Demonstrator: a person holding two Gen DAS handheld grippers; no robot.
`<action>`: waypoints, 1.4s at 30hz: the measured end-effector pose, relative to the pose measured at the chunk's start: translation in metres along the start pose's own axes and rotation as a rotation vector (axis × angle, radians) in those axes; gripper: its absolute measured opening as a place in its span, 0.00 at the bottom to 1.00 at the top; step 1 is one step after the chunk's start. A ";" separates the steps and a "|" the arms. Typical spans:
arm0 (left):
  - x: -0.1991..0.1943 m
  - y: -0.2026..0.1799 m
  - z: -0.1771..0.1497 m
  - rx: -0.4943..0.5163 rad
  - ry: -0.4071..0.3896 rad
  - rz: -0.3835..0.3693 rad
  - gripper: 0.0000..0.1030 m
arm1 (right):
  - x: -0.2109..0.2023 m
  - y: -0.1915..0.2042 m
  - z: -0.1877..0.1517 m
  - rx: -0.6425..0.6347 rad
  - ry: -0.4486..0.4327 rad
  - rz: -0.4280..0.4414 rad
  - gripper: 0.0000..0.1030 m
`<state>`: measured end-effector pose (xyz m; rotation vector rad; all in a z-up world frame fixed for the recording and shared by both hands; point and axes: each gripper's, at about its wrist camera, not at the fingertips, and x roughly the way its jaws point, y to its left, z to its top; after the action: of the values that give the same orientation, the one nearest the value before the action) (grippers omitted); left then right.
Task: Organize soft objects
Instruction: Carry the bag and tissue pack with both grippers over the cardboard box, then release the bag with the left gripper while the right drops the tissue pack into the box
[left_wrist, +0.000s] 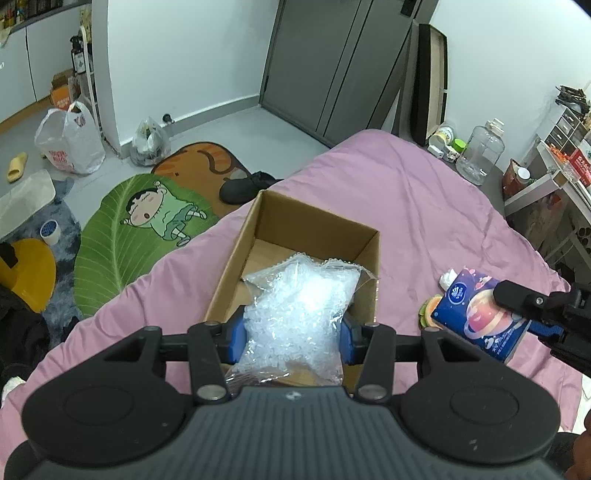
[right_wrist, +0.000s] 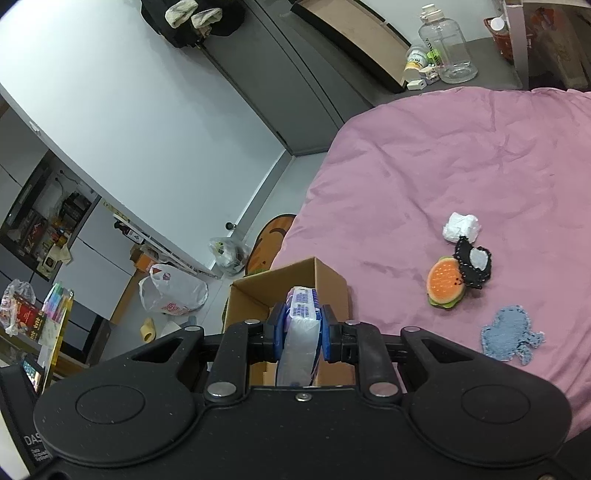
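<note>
The left hand-held gripper (left_wrist: 293, 332) pinches a clear plastic bag of translucent pellets (left_wrist: 295, 314), crinkled and glossy, between its blue pads above the open cardboard box (left_wrist: 258, 236), which sits at the bed's floor-side edge. The right hand-held gripper (right_wrist: 301, 334) is pressed onto a soft blue-and-white tissue pack (right_wrist: 301, 325), held just beside the box. On the wrinkled pink bed cover (right_wrist: 443, 147) lie a plush burger (right_wrist: 445, 284), a white wad (right_wrist: 461, 227) and a blue knitted patch (right_wrist: 509, 336); beyond them the cover lies open.
</note>
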<state>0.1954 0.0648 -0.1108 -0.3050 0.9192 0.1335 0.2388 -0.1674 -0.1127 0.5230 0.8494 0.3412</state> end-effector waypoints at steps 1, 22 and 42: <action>0.002 0.001 0.001 0.000 0.003 0.001 0.46 | 0.003 0.002 0.000 -0.002 0.002 -0.003 0.19; 0.061 0.027 0.014 -0.040 0.096 0.000 0.46 | 0.061 0.025 0.009 -0.033 0.062 0.001 0.19; 0.076 0.033 0.030 -0.062 0.131 0.016 0.52 | 0.125 0.054 0.022 -0.056 0.125 0.051 0.19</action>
<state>0.2554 0.1039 -0.1610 -0.3672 1.0490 0.1582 0.3294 -0.0694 -0.1478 0.4751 0.9454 0.4464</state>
